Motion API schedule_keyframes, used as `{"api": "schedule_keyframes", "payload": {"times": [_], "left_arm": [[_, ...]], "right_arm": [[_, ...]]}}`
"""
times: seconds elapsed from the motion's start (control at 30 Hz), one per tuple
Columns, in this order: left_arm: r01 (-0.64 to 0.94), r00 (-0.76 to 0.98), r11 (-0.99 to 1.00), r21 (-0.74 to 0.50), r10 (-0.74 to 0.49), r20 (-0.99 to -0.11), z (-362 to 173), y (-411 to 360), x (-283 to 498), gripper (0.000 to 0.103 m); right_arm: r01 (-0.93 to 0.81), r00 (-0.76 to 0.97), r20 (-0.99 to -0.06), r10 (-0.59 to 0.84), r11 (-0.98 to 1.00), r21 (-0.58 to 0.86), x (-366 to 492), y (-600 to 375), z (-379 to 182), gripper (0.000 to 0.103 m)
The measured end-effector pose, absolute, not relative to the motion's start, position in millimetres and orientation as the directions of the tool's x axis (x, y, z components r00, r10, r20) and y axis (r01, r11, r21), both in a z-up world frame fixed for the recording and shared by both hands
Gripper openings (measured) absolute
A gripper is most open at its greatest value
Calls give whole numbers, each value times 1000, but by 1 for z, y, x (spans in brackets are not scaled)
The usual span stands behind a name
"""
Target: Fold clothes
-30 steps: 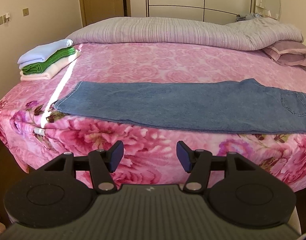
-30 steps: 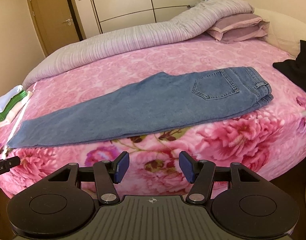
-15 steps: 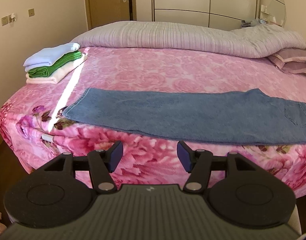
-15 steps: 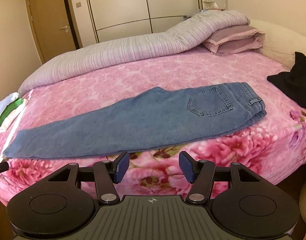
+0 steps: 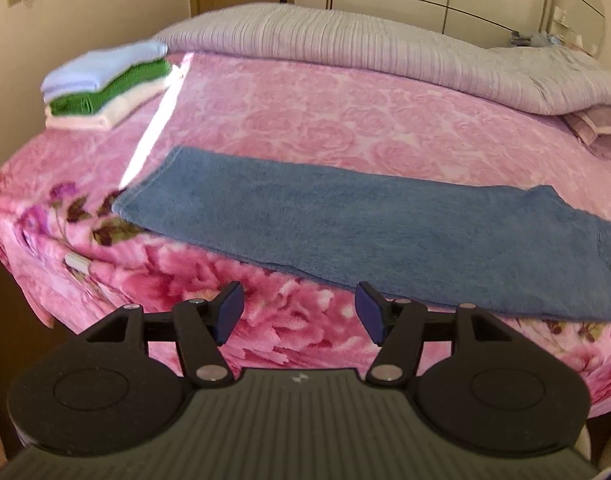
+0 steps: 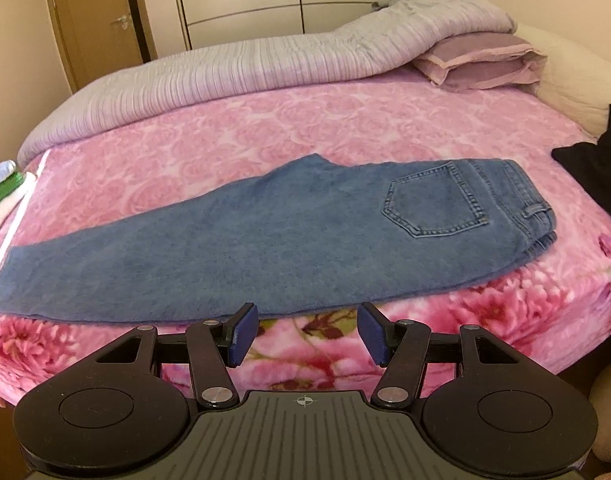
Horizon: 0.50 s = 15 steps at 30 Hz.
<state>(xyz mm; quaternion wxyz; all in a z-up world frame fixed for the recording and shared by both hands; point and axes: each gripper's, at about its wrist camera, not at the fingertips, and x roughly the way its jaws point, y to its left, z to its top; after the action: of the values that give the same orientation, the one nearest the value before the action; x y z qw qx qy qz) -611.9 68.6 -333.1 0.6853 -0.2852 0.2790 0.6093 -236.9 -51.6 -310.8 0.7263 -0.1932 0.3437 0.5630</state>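
Blue jeans [image 5: 345,232] lie flat along the near edge of the bed, folded lengthwise leg on leg, with the leg ends at the left and the waist and back pocket [image 6: 437,204] at the right. My left gripper [image 5: 299,312] is open and empty, just short of the jeans' near edge toward the leg end. My right gripper [image 6: 305,334] is also open and empty, hovering at the near edge of the jeans [image 6: 265,240] around mid-leg. Neither gripper touches the denim.
A pink floral blanket [image 5: 325,120] covers the bed. A stack of folded clothes [image 5: 105,84], blue over green over cream, sits at the far left corner. A lilac duvet [image 6: 245,72] and pillows [image 6: 481,60] line the far side. A black garment [image 6: 597,160] lies at the right edge.
Both grippers have moved closer to the bed and slightly higher, so the jeans fill more of each view. The jaws have stayed open. The jeans have not moved.
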Motion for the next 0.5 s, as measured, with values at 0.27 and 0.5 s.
{"api": "schedule_keyframes", "payload": {"times": [0.27, 0.5], "left_arm": [[-966, 178, -28, -255, 644, -744, -356, 98, -668, 58], [-814, 241, -240, -529, 689, -684, -389, 132, -749, 54]], "right_arm": [[-929, 70, -723, 687, 309, 203, -225, -24, -332, 59], [-884, 21, -755, 655, 366, 292, -203, -9, -354, 59]]}}
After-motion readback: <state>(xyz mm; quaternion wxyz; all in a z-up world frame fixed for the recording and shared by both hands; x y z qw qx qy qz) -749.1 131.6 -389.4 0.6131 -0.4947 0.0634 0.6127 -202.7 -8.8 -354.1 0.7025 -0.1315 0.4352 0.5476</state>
